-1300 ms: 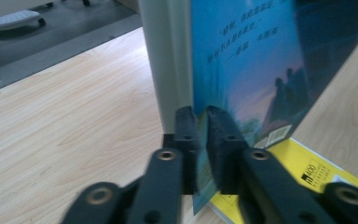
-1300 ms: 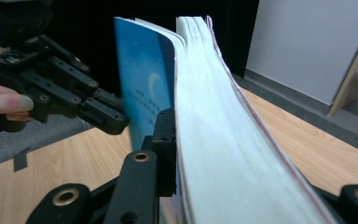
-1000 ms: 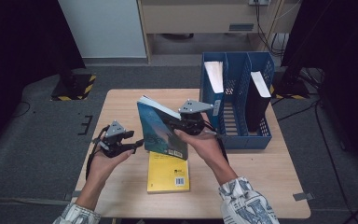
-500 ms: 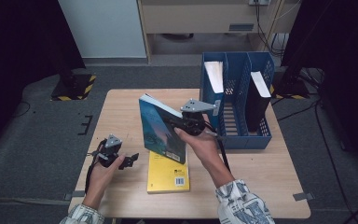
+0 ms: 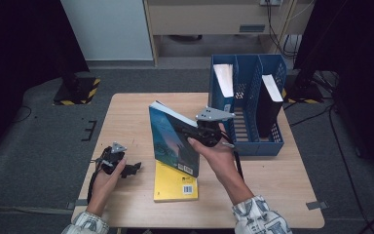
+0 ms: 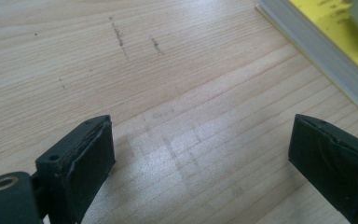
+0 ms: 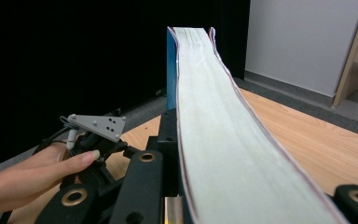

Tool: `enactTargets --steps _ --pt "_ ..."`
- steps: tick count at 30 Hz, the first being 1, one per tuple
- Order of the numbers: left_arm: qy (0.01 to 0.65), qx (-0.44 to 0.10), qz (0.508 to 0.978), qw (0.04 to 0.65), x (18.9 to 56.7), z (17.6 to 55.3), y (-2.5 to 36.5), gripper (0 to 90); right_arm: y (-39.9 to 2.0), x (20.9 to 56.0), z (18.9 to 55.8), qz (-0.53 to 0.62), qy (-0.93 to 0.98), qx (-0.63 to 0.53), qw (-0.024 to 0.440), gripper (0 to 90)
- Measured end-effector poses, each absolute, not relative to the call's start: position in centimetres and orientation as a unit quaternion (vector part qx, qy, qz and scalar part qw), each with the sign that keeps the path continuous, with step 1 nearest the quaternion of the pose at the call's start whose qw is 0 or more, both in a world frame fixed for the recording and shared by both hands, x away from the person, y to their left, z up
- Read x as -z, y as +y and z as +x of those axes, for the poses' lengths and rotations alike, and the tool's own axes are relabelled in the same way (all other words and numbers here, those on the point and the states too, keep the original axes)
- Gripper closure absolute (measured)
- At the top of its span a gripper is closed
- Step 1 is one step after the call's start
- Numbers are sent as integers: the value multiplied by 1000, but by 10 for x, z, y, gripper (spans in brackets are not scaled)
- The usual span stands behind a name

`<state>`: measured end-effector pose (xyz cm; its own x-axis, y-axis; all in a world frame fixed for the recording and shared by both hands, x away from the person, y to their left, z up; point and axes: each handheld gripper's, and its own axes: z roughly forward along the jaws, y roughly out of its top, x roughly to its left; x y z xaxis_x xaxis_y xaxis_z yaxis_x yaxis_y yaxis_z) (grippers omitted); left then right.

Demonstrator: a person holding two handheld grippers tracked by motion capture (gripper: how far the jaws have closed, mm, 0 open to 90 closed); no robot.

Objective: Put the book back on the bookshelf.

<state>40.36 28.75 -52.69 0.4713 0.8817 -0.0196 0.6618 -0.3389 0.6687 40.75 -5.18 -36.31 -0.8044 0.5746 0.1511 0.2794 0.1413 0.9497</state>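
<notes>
High view: right gripper (image 5: 191, 132) clamped on blue book (image 5: 171, 141), held upright. Left gripper (image 5: 135, 167) wide, nothing inside, just opened. Yellow book (image 5: 176, 185) just beside it.

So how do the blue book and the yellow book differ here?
The blue book stands upright, lifted off the table; the yellow book lies flat on it. The blue book is clamped in the right tool; the yellow book is untouched, the open left tool beside it. Both are paperbacks.

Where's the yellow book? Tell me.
In the high view the yellow book lies flat near the table's front edge, just below the blue book clamped upright in the right gripper.
</notes>
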Motion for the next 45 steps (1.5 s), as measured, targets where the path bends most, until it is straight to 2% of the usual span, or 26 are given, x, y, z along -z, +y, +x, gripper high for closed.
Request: enactTargets --steps 9,23,32,45 --pt "480 -182 805 298 530 404 285 51 -76 359 397 297 741 -588 130 738" --pt "482 -201 790 322 537 398 286 16 -117 348 370 317 737 -580 145 737" --pt "485 -202 788 321 537 397 285 14 -142 327 351 331 733 -574 151 738" --pt "485 -202 788 321 537 397 284 8 -175 290 355 363 717 -569 175 737"
